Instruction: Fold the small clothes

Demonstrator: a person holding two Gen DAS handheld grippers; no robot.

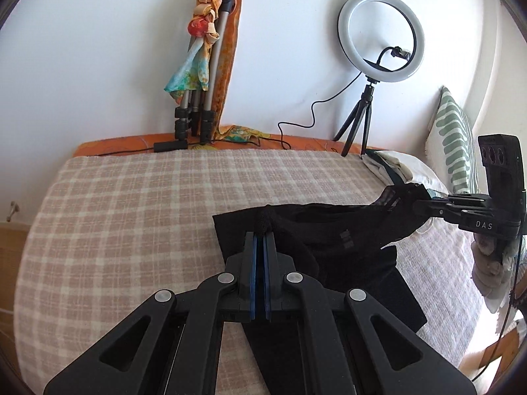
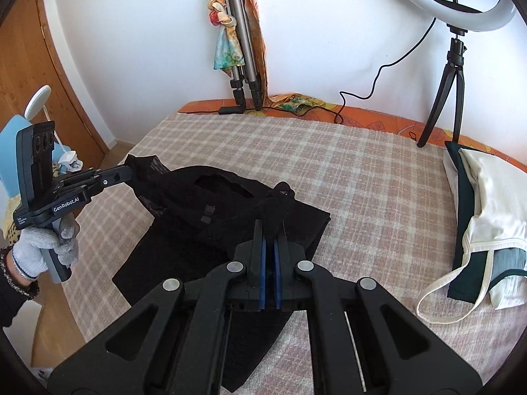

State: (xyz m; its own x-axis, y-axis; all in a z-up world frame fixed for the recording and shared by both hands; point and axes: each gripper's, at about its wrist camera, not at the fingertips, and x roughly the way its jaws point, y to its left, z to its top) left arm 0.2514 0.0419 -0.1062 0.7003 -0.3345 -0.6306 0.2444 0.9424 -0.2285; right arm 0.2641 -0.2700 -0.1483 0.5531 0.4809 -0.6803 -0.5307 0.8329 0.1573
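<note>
A black garment (image 1: 346, 256) lies on the checked bedspread (image 1: 148, 204), its upper edge lifted and stretched between both grippers. My left gripper (image 1: 262, 235) is shut on one corner of that edge; it shows from the side in the right wrist view (image 2: 126, 172). My right gripper (image 2: 270, 227) is shut on the other corner of the black garment (image 2: 210, 230); it shows in the left wrist view (image 1: 416, 205). The lower part of the garment rests flat on the bedspread (image 2: 378, 197).
A stack of folded clothes (image 2: 484, 214) lies at the right, also in the left wrist view (image 1: 392, 164). A ring light on a tripod (image 1: 382, 36) and a folded tripod draped with scarves (image 1: 204, 65) stand at the wall. A striped pillow (image 1: 456, 141) is at right.
</note>
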